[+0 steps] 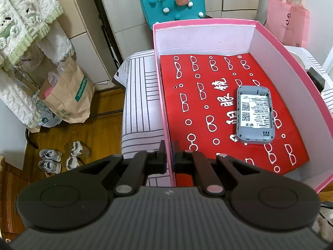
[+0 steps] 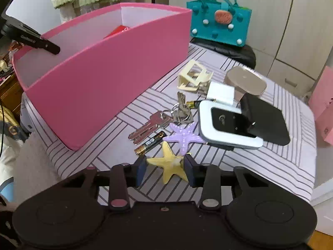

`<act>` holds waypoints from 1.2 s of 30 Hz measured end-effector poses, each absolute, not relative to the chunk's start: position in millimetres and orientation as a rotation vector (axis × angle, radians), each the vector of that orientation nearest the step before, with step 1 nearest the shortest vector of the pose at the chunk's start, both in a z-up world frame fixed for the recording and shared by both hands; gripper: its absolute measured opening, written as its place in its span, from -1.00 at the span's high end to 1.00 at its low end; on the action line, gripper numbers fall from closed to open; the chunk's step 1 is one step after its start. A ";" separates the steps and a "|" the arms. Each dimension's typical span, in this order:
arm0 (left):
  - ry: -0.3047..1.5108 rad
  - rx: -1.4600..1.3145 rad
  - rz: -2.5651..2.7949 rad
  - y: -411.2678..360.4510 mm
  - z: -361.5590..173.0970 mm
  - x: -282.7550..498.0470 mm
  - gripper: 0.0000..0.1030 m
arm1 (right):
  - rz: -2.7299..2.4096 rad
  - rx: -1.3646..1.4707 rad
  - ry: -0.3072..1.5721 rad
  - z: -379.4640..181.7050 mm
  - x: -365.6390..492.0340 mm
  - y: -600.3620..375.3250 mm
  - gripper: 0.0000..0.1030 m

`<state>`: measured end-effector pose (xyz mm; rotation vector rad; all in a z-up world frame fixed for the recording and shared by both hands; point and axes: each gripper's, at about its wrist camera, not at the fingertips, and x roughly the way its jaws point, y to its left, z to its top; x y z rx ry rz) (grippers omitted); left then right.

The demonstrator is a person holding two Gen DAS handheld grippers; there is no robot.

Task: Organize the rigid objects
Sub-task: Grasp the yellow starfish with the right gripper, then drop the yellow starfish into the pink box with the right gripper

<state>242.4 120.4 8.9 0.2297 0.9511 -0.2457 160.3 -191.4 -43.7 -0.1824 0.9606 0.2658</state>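
While the left gripper [image 1: 168, 156] pinches the box [image 1: 164, 125] wall, the right closes on a star.
Left view: jaws clamped tight on the near wall; inside lie a red sheet [image 1: 208, 104] and a grey device [image 1: 255, 115]. Right view: the right gripper [image 2: 165, 166] brackets the yellow star [image 2: 169, 163], pads at its arms, grip unclear; next, squeeze, lift and carry it into the box.
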 end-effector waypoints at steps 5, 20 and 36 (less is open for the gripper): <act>0.953 0.226 -0.244 120.8 8.6 242.4 0.92 | 0.248 -0.159 0.970 -41.7 161.8 -195.6 0.17; 0.971 0.205 -0.254 123.8 9.6 246.1 0.92 | 0.289 -0.183 0.817 30.1 167.4 -177.5 0.21; 0.957 0.199 -0.131 106.6 1.4 271.3 0.91 | 0.461 -0.347 0.821 29.2 294.3 -80.9 0.21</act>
